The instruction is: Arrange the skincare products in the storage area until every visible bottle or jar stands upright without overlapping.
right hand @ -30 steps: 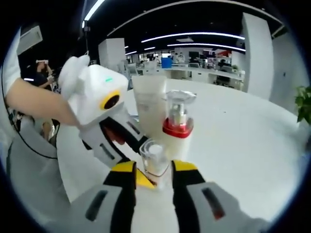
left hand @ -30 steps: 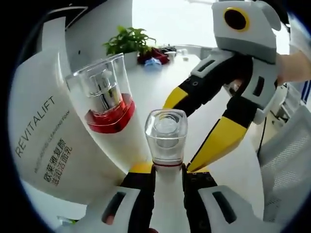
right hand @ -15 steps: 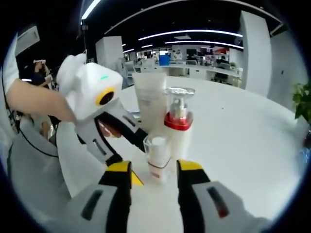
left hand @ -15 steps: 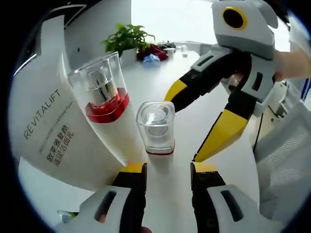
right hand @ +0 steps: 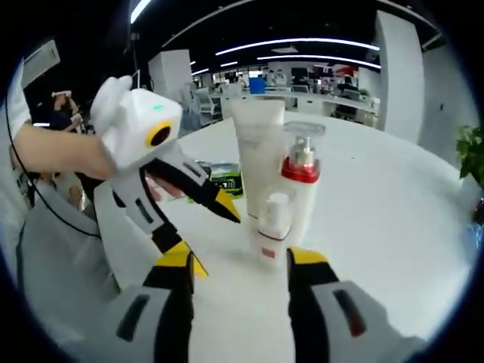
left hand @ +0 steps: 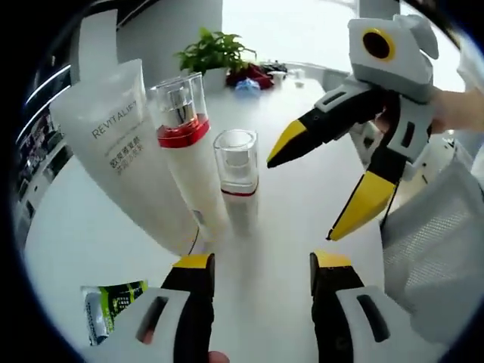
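Left tool (left hand: 259, 265) released, jaws spread and empty; right tool (right hand: 240, 262) likewise released, clear of the products. Just ahead, small clear-capped bottle (left hand: 237, 179) stands upright on the white surface (left hand: 287, 227), touching or nearly touching the red-collared pump bottle (left hand: 185, 151), with the white tube (left hand: 121, 144) behind. Placing step judged complete; next, the flat green sachet (left hand: 113, 306) may need attention

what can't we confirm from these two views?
- Small bottle: label text too small in both views.
- Green packet: left gripper view, partly hidden by the left gripper's jaw; print blurred.
- Tube: right gripper view, base hidden behind pump bottle.
- Table: edges cut off by the rim.
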Available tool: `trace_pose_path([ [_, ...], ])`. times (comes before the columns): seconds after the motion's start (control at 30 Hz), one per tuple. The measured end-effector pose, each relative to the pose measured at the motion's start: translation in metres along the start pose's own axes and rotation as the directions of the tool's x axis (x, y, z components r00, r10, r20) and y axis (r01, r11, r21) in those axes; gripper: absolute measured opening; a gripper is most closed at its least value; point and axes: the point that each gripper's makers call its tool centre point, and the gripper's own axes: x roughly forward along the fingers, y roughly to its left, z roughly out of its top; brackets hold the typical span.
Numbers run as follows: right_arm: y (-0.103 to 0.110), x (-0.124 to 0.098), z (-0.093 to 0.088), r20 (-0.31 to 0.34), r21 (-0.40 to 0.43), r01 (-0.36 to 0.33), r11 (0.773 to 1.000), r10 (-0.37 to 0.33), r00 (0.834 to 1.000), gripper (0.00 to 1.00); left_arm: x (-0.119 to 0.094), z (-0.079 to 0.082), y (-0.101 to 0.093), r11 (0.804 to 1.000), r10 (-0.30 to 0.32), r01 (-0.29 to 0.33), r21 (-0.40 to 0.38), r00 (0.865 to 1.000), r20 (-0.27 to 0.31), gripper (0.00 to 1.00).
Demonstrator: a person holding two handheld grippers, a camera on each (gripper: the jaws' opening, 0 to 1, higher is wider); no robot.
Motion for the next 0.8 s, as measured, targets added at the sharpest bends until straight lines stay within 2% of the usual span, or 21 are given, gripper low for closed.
trace_pose_path([
  [0.27,0.02,-0.002,-0.005,-0.007,-0.017,-0.022,1.0,0.022,1.0,0.58,-0.021,-0.024,-0.006,0.996,0.033,-0.034,-0.084,0.999,-0.012,0.55],
  [0.53,0.037,-0.004,-0.011,-0.026,-0.015,-0.035,0.999,0.035,0.999,0.64,-0.043,-0.049,-0.013,0.979,0.075,-0.075,-0.191,0.997,-0.009,0.63],
  [0.8,0.05,-0.01,-0.021,-0.048,0.005,-0.036,0.999,0.037,0.998,0.71,-0.066,-0.069,-0.02,0.962,0.112,-0.112,-0.248,0.994,-0.012,0.67],
])
